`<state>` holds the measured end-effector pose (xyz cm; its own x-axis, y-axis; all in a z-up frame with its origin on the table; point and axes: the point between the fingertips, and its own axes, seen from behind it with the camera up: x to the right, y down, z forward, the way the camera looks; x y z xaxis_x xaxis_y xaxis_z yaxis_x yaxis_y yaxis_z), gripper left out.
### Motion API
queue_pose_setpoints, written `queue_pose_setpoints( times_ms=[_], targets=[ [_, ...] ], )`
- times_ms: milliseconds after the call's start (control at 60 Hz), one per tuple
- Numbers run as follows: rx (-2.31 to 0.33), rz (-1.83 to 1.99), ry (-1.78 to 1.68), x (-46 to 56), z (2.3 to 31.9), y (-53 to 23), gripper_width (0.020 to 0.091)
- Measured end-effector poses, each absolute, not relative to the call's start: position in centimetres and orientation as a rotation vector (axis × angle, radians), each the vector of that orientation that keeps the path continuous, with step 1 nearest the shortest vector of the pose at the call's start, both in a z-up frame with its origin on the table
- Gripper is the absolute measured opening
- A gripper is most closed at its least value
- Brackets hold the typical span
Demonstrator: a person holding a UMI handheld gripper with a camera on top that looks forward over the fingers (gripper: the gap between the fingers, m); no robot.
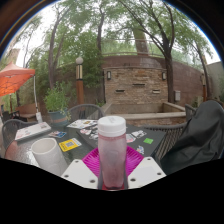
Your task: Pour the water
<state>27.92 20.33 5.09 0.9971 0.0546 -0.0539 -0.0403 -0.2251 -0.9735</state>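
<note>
- Hand-held gripper (112, 168) is closed down on the bottle (112, 152). Both pink pads (94, 160) look pressed to its sides, no gap visible. Bottle is upright, white cap (112, 126) on top.
- Bottle looks translucent and pinkish. Can't read the water level from here.
- Paper cup (46, 154) sits on the surface (30, 140) near the bottle, off to one side of the fingers and apart from it. My guess is that's the pour target.
- Cap appears to be on. If it's sealed, nothing pours, so check that before tilting.
- Step in hand, as I read it: carry the held bottle over to the cup.
- To do it well: keep the squeeze steady, since a thin plastic bottle will likely flex and could slip under a heavy grip.
- Bring the mouth over the cup opening before any tilt, then rotate slowly about the grip axis.
- A light paper cup will probably tip if bumped. Approach from above, don't nudge the rim.
- Clutter on the surface: a yellow card (69, 145) near the cup and printed papers (83, 125) further back. Keep the bottle's path over the cup only so drips miss the papers.
</note>
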Motion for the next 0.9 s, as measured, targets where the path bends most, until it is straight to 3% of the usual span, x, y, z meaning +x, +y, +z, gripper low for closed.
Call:
queue_pose_setpoints(
  times_ms=[117,150,200,267,367,433,900],
  targets=[
    [-1.836,0.072,-0.009,27.1,4.4,20.7,0.0425],
    [-1.883,0.085,0.016,26.9,3.6,20.6,0.0552],
    [-1.929,0.104,0.038,25.9,3.2,20.2,0.0847],
    [-1.935,0.058,0.053,26.0,4.1,18.4,0.0803],
    [-1.941,-0.025,0.071,25.2,6.0,15.4,0.0848],
    [-1.953,-0.068,0.088,23.8,7.4,12.7,0.0839],
    [-2.042,-0.079,0.206,4.3,21.4,-10.6,0.0833]
  ],
)
